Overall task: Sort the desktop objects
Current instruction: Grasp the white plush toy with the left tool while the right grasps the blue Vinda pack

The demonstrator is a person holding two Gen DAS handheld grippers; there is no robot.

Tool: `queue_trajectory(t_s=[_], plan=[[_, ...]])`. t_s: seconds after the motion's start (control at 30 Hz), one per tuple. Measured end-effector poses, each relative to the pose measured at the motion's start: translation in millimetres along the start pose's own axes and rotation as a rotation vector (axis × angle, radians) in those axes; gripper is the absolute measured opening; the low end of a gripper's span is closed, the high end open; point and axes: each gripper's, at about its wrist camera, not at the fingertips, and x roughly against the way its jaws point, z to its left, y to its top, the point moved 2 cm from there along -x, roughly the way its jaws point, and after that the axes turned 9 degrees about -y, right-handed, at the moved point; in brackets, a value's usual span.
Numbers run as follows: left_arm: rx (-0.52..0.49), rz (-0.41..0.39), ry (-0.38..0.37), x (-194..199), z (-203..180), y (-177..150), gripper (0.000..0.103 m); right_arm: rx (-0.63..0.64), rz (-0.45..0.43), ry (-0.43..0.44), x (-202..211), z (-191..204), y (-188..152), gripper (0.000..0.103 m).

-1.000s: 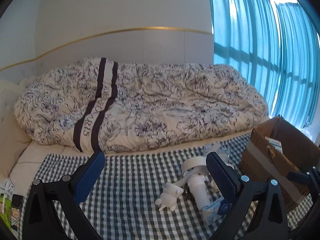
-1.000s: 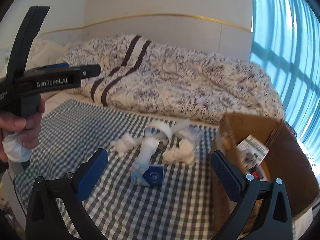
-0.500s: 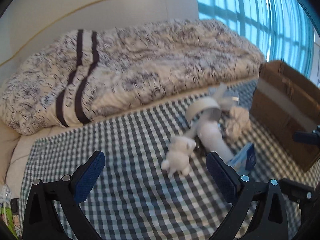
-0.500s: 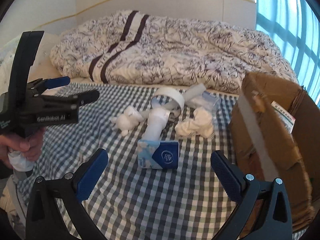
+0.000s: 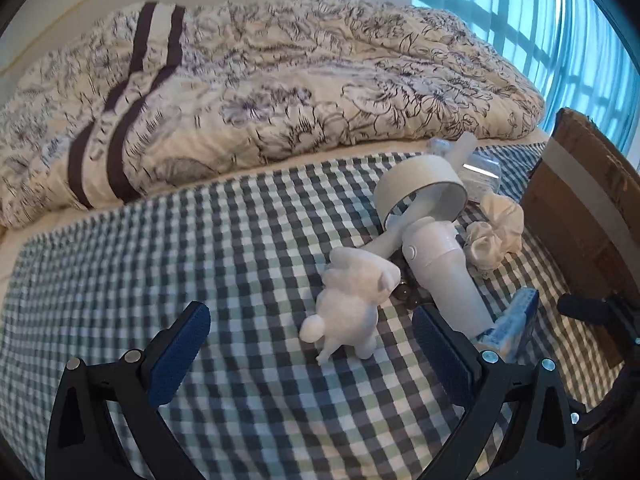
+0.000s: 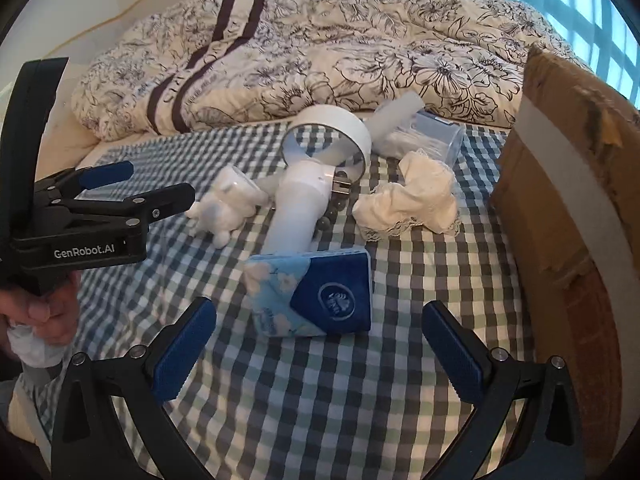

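Note:
A small heap lies on the checked cloth [image 5: 240, 260]: a white plush toy [image 5: 352, 300], a white handheld fan [image 5: 432, 240], a cream scrunchie [image 6: 408, 204], a blue tissue pack [image 6: 316, 292] and a clear plastic box [image 6: 424, 140]. My left gripper [image 5: 308, 356] is open, low over the cloth, with the plush toy just ahead between its fingers. My right gripper [image 6: 320, 344] is open too, and the tissue pack lies just beyond its fingertips. The left gripper [image 6: 132, 188] also shows at the left of the right wrist view, held by a hand [image 6: 44, 312].
A brown cardboard box [image 6: 568, 208] stands at the right edge of the cloth, its flap up. A flowered duvet [image 5: 280, 80] fills the bed behind the heap. Blue curtains [image 5: 560, 32] hang at the far right. Dark beads [image 6: 332, 212] lie beside the fan.
Both grippers have come down and forward toward the heap. The plush toy now sits close before the left fingers and the tissue pack close before the right ones. Both stayed open.

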Motion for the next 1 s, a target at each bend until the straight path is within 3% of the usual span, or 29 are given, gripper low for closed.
queue_trajectory(t_s=[0.47, 0.67, 0.8, 0.87, 0.93, 1.0], plan=[[0.034, 0.045, -0.003, -36.5, -1.7, -1.8, 0.102, -0.014, 0.056, 0.018, -33.4, -4.8, 3.2, 0.103], [0.055, 0.118, 0.008, -56.8, -1.2, -3.3, 0.072, -0.026, 0.062, 0.024, -42.1, -6.1, 3.9, 0.103], [0.039, 0.105, 0.023, -51.5, -5.0, -4.1, 0.052, -0.036, 0.057, 0.028, -44.4, -6.0, 5.0, 0.103], [0.043, 0.105, 0.014, -49.6, -4.0, -5.0, 0.052, -0.022, 0.036, 0.01, -41.2, -3.9, 6.4, 0.102], [0.051, 0.106, 0.004, -48.5, -2.6, -5.4, 0.052, -0.026, 0.024, 0.015, -38.8, -4.3, 6.8, 0.097], [0.054, 0.102, 0.003, -46.0, -2.6, -5.9, 0.052, -0.041, 0.055, 0.042, -42.7, -4.9, 5.8, 0.072]])
